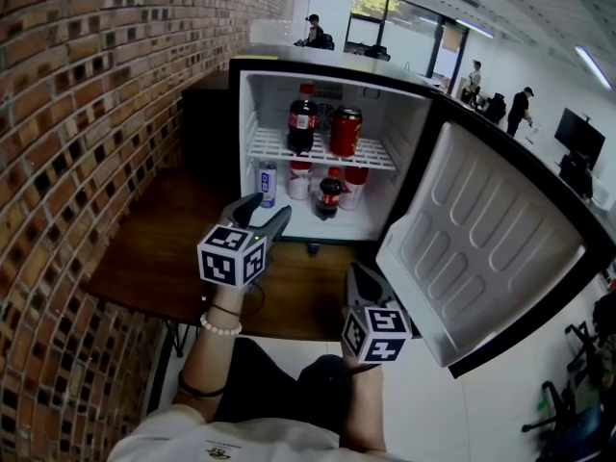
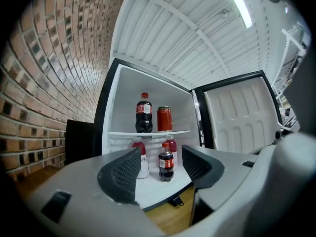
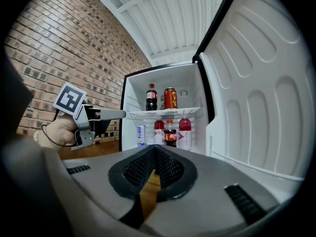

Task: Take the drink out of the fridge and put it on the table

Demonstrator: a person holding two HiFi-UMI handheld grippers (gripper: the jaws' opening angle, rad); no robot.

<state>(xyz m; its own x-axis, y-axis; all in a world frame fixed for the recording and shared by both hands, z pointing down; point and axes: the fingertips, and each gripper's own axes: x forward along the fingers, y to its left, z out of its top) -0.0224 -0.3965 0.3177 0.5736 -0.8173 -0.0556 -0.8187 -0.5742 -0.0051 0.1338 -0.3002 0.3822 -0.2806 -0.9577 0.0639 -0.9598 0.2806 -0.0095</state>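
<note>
Six drinks sit in the open fridge (image 1: pixel 416 104). A cola bottle (image 1: pixel 302 120) and a red can (image 1: pixel 346 131) are on the wire shelf (image 1: pixel 274 148). On the fridge floor, a small cola bottle (image 1: pixel 329 197) is at the front edge, with two red-capped bottles (image 1: pixel 299 179) behind it and a slim can (image 1: pixel 268 183) by the left wall. The left gripper (image 1: pixel 266 214) hovers over the wooden surface (image 1: pixel 154 258) before the fridge, jaws apart and empty, pointed at the small cola bottle. The right gripper (image 1: pixel 363 279), near the surface's front edge, has its jaws closed on nothing.

Grey left claw (image 1: pixel 266 212) and right claw (image 1: pixel 362 279), black-and-white marker cubes (image 1: pixel 232 255), white bead bracelet (image 1: pixel 219 326), black wristband (image 1: pixel 197 390), white top (image 1: pixel 192 445)
</note>
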